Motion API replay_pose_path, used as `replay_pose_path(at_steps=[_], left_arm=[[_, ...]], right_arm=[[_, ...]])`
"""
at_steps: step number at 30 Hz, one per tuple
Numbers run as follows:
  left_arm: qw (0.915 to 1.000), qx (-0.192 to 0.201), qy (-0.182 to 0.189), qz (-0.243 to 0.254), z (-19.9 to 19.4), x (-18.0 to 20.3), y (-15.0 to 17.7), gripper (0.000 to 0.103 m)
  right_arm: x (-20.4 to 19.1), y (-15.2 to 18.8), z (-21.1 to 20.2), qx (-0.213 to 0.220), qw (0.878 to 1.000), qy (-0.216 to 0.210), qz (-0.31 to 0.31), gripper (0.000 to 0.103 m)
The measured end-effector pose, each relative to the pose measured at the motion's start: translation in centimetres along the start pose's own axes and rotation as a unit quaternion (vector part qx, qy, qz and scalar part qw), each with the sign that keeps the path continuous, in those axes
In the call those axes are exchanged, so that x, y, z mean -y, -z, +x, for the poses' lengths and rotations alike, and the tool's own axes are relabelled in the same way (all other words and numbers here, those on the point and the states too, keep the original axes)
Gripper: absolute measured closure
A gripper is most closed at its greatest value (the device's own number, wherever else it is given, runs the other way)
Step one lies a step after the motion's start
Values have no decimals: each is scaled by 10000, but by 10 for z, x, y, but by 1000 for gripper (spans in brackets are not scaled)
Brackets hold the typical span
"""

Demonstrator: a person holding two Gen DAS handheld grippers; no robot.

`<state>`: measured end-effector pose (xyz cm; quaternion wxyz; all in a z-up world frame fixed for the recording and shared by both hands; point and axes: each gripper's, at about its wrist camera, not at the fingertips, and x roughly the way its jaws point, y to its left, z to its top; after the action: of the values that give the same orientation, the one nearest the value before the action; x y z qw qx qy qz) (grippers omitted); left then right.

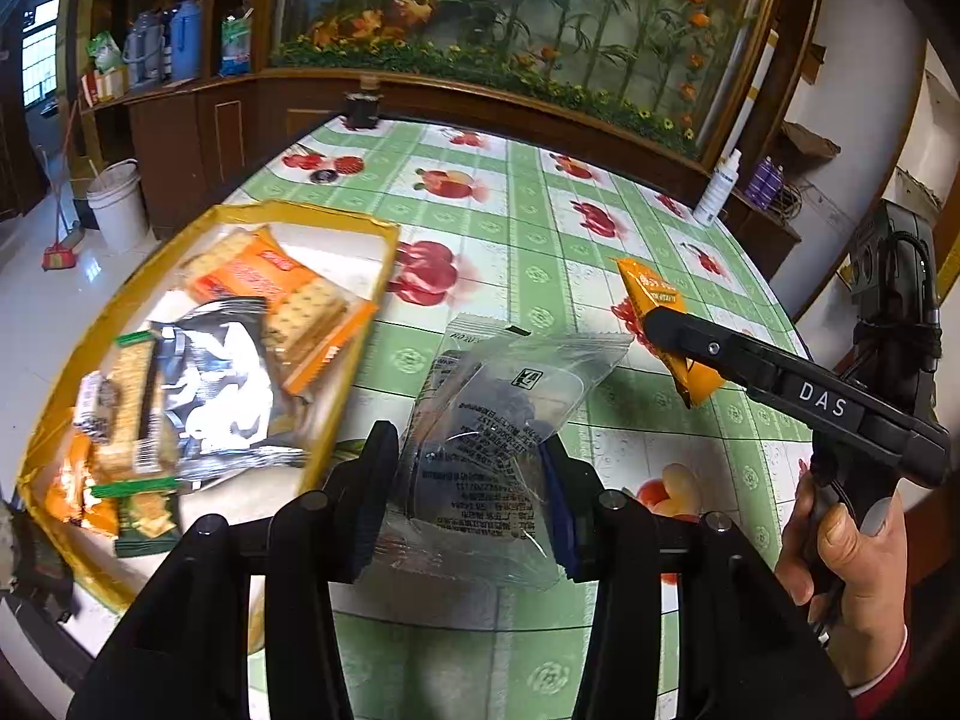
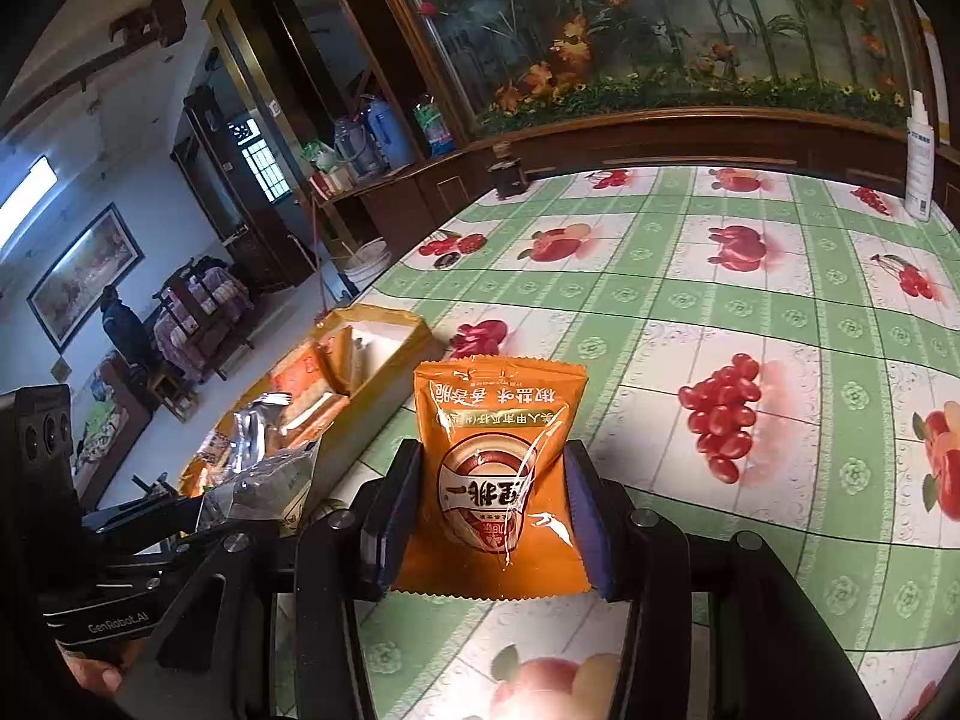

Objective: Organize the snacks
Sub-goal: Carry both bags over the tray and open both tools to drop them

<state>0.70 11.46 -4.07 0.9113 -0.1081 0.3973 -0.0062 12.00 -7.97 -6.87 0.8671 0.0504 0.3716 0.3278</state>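
Both grippers are matte black plastic w/ two flat fingers each. Left gripper (image 1: 465,486): inner pads ribbed, one dark, other blue; round silver screw heads sit on the black finger arms. Right gripper (image 2: 492,516): same build, blue-purple pads, also round screws. From the side its long black body has white letters "DAS" and a small screw. Black cable loops behind it. Left unit body has print "GenRobot.AI". Right hand (image 1: 852,570): grey nail polish, red sleeve cuff w/ white edge.
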Motion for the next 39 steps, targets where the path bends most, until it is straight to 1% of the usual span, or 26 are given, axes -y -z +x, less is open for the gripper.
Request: replay_pose_path(at_steps=[4, 7, 11, 17, 23, 39], left_arm=[[9997, 134, -109, -144, -15, -20, 2, 59], [9991, 232, -264, -228, -23, -35, 1, 59], [9972, 338, -579, -336, -29, -56, 0, 59], [9935, 454, -920, -496, -36, -81, 1, 59], [9917, 490, -1064, -539, -35, -94, 1, 59], [9900, 468, -1128, -700, -27, -118, -5, 59]], right_arm=[[-22, -1, 1, 5, 9997, -249, -48, 55], [-38, -1, 2, 5, 9992, -359, -152, 55], [-57, -3, 8, -25, 9984, -496, -264, 55], [-83, -5, 18, -51, 9968, -655, -445, 55], [-101, -7, 29, -107, 9955, -748, -577, 55], [-125, -16, 71, -306, 9934, -841, -714, 55]])
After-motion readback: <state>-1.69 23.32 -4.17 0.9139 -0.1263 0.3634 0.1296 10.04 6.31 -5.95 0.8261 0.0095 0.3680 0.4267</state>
